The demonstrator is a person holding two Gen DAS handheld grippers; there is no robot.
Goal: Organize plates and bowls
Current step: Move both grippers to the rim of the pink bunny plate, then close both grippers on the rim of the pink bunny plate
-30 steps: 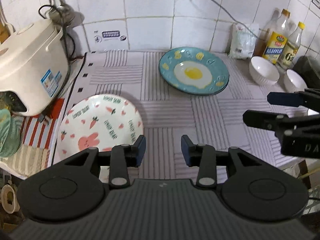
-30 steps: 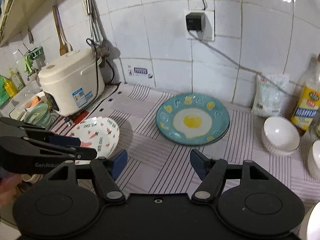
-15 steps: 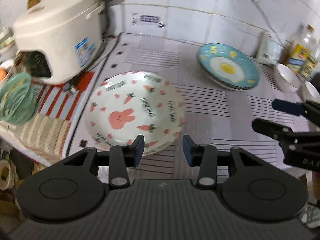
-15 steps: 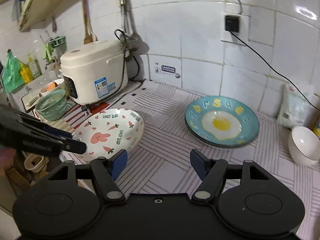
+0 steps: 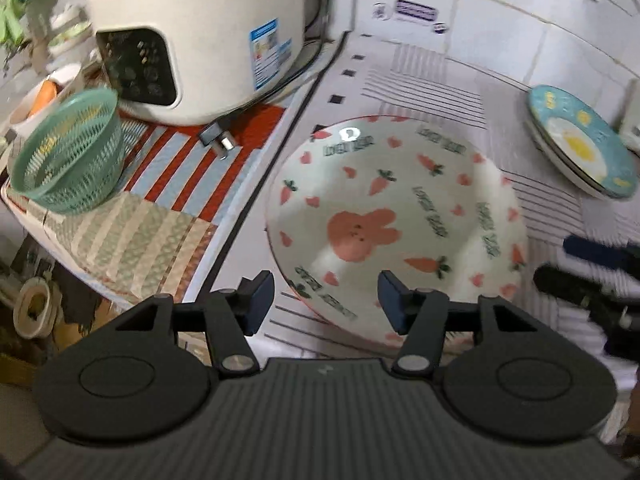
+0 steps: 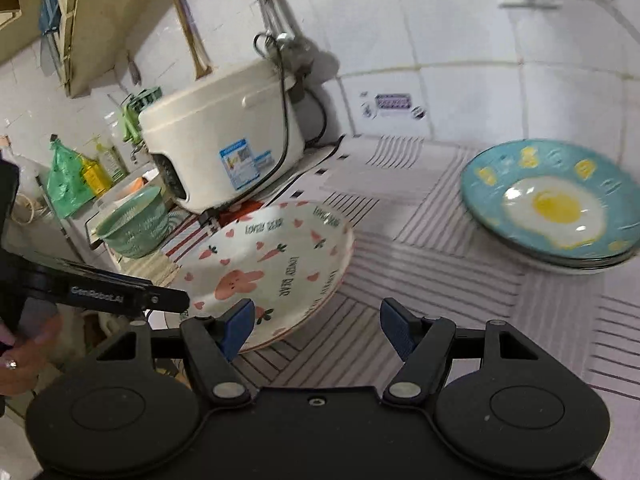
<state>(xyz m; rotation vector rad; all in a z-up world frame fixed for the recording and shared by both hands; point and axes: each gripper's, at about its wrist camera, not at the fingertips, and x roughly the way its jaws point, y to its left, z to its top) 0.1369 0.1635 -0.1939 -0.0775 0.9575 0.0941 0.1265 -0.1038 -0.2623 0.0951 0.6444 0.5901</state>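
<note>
A white plate with a pink rabbit and carrots [image 5: 396, 216] lies on the striped mat near the counter's front edge; it also shows in the right wrist view [image 6: 272, 264]. My left gripper [image 5: 326, 300] is open and empty, its jaws on either side of the plate's near rim, just above it. My right gripper [image 6: 316, 326] is open and empty, to the right of the plate; its left fingertip overlaps the rim in view. A stack of blue plates with a fried-egg pattern [image 5: 580, 144] sits at the back right [image 6: 556, 208].
A white rice cooker [image 5: 200, 32] stands at the back left, its cord and plug [image 5: 218, 140] lying beside the rabbit plate. A green mesh basket [image 5: 68, 152] sits left of it. The tiled wall [image 6: 460, 40] closes the back.
Both grippers swung left toward the rabbit plate. My left gripper opened wider and came down over the plate's near rim. The blue plates shifted to the right edge of view.
</note>
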